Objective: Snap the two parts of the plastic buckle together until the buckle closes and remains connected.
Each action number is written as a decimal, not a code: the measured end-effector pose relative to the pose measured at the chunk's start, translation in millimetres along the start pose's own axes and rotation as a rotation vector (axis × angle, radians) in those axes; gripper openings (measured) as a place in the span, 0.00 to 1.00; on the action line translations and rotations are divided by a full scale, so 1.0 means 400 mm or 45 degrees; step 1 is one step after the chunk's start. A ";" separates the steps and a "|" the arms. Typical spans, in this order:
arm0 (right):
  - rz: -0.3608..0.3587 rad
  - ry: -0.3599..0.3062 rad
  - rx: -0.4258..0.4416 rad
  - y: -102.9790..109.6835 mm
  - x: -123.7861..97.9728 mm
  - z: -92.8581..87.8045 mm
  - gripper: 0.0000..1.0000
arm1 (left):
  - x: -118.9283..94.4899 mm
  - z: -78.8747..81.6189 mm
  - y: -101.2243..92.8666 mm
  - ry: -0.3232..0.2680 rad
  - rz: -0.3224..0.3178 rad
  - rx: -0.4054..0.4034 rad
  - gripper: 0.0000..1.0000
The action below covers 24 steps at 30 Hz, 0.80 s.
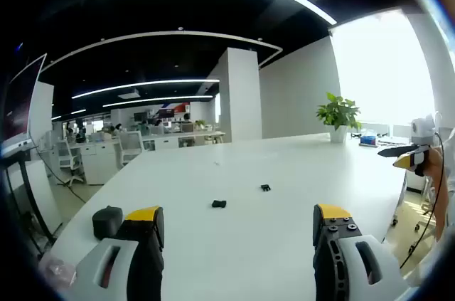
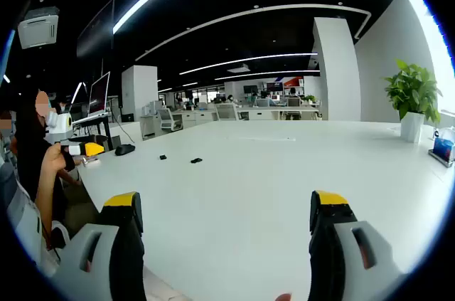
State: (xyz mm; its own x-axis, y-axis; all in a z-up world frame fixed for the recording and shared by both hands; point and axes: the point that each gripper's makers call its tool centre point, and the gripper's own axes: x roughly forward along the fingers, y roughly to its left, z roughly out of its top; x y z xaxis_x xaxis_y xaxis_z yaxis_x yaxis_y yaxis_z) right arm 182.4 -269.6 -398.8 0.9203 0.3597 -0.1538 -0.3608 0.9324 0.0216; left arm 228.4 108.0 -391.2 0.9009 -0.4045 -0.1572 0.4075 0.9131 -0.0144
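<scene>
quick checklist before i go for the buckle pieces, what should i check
1. Both buckle parts in sight: ok. Two small black pieces lie on the white table, the near buckle piece and the far buckle piece.
2. Pieces apart, not yet snapped: ok, a bare gap of table lies between them.
3. Left gripper free: ok, jaws spread wide, nothing between them.
4. Right gripper free: ok, jaws spread wide, nothing held.
5. Path clear: ok in the main, but a dark rounded object sits close beside the left gripper's left jaw.
6. Which piece is socket and which is prong: cannot tell, too small.
</scene>
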 end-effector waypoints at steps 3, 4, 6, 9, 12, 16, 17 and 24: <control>0.002 0.002 -0.002 -0.005 0.000 0.002 0.98 | 0.013 0.003 0.003 -0.001 -0.004 -0.001 0.88; 0.003 0.002 -0.002 -0.005 0.001 0.002 0.98 | 0.018 0.004 0.006 -0.001 -0.001 -0.001 0.87; 0.005 0.003 0.000 -0.004 0.002 0.000 0.98 | 0.030 0.004 0.016 0.005 0.013 -0.002 0.87; 0.011 0.003 0.003 -0.001 0.004 -0.002 0.97 | 0.046 0.004 0.027 0.012 0.025 -0.009 0.87; 0.018 0.007 0.009 0.001 0.004 -0.006 0.97 | 0.063 0.002 0.029 0.027 0.013 -0.006 0.87; 0.023 0.006 0.015 0.002 0.002 -0.009 0.97 | 0.085 -0.004 0.027 0.051 -0.013 -0.007 0.87; 0.025 0.006 0.016 0.003 0.002 -0.009 0.97 | 0.090 -0.005 0.025 0.057 -0.019 -0.007 0.87; 0.032 0.006 0.010 0.007 -0.001 -0.009 0.96 | 0.121 -0.018 0.014 0.095 -0.059 -0.016 0.86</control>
State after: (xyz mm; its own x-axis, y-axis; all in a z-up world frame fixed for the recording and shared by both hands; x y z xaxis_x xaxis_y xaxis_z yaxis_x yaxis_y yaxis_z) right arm 180.5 -267.1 -402.2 0.9103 0.3827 -0.1576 -0.3825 0.9234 0.0332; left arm 273.3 93.9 -405.9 0.8674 -0.4416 -0.2296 0.4459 0.8944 -0.0356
